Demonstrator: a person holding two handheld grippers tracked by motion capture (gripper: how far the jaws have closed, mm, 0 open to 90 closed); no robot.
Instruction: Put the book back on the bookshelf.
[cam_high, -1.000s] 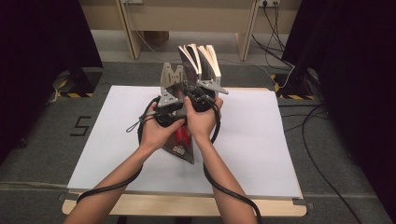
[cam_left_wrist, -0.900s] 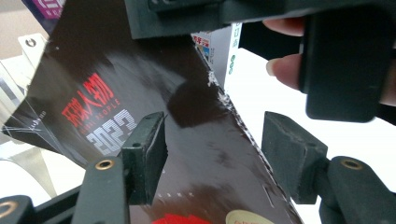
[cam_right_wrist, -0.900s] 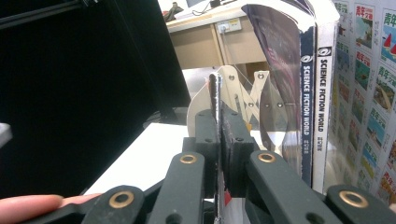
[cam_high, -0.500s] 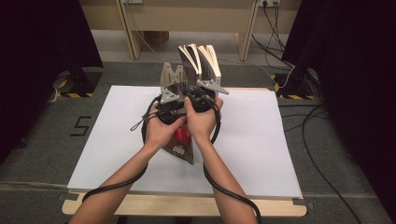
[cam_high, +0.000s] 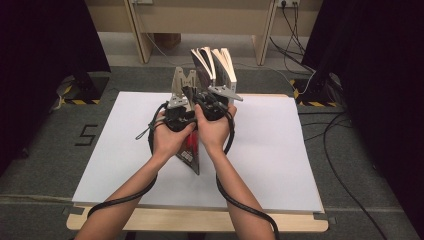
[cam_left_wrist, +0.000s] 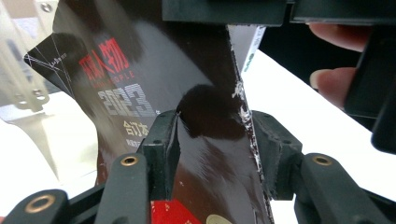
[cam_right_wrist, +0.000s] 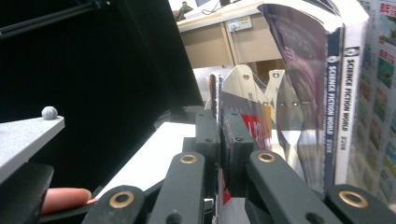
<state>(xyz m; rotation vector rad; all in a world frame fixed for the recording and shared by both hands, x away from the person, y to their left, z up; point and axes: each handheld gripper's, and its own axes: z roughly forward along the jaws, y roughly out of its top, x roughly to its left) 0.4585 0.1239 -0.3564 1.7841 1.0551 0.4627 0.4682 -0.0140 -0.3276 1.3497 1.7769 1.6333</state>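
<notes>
The left gripper (cam_left_wrist: 212, 154) has just been closing about a glossy dark magazine (cam_left_wrist: 187, 93), though contact cannot be told. The thin cover edge is clamped by the right gripper (cam_right_wrist: 219, 140). Upright paperbacks (cam_high: 215, 65) in a metal bookend (cam_high: 181, 87) are seen beyond, above the white table (cam_high: 290, 150).

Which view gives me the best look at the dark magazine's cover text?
The left gripper view: the dark magazine faces the camera, its red and grey cover print readable, the left gripper around its spine. The right gripper view shows it edge-on, clamped in the right gripper. The high view shows a corner below the hands.
</notes>
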